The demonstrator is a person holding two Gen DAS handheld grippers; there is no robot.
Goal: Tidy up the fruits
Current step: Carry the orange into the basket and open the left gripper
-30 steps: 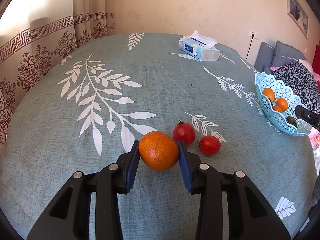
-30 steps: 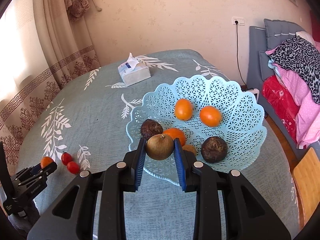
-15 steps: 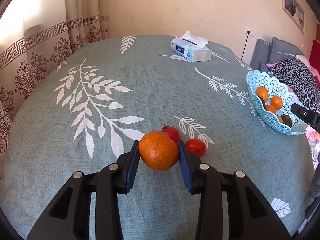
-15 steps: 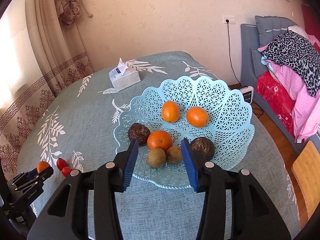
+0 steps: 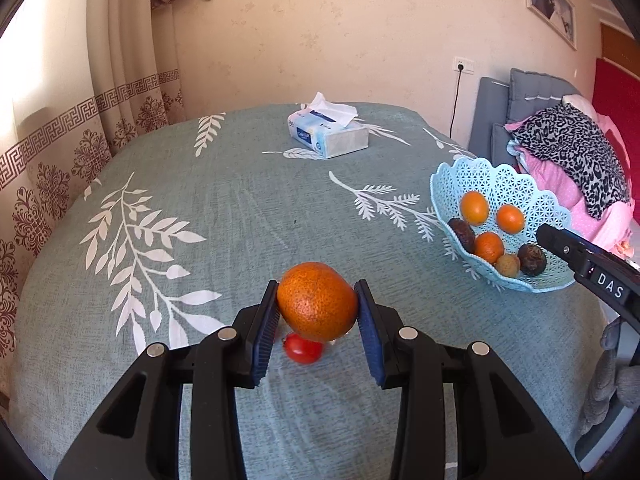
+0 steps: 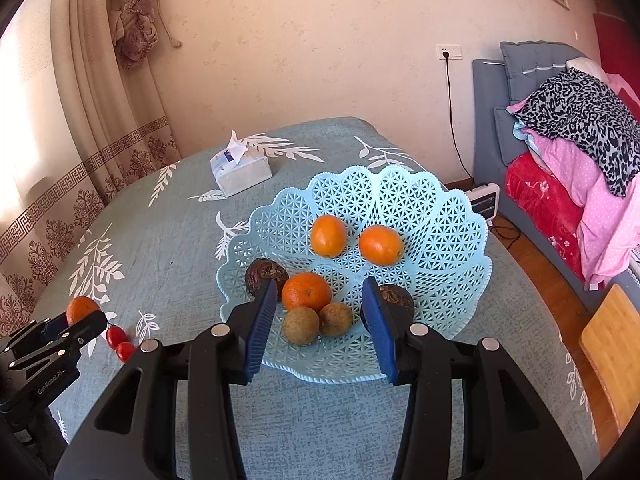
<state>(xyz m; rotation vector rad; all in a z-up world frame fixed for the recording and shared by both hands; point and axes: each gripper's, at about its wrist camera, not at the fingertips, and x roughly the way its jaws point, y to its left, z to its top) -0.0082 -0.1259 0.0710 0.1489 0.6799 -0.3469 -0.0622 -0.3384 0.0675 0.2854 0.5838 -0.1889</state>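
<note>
The large orange is pinched between the blue pads of the left gripper, clear of the teal leaf-print surface, with a cherry tomato lying directly beneath it. In the right wrist view the same orange shows at about nine o'clock, with two cherry tomatoes on the cloth just beside the left fingers. The light-blue lattice basket sits well apart from it, toward three o'clock in the left view, and already holds three oranges, two dark round fruits and two small brown ones.

The right gripper hovers over the basket's near rim with its fingers spread; they opened within the last second and nothing is pinched between them, the small brown fruits resting in the basket below the gap.

Judging by this, the carry to the basket is the step in hand, and the risks lie there. The orange is round and held only at two small contact patches, so a quick swing or a roll of the wrist could let it slip and drop onto the tomatoes. The right gripper occupies the basket's near side at five o'clock, so both tools could collide unless it clears. Dropping the orange from height could scatter the crowded fruit over the low rim. A tissue box at twelve o'clock is out of the way.
</note>
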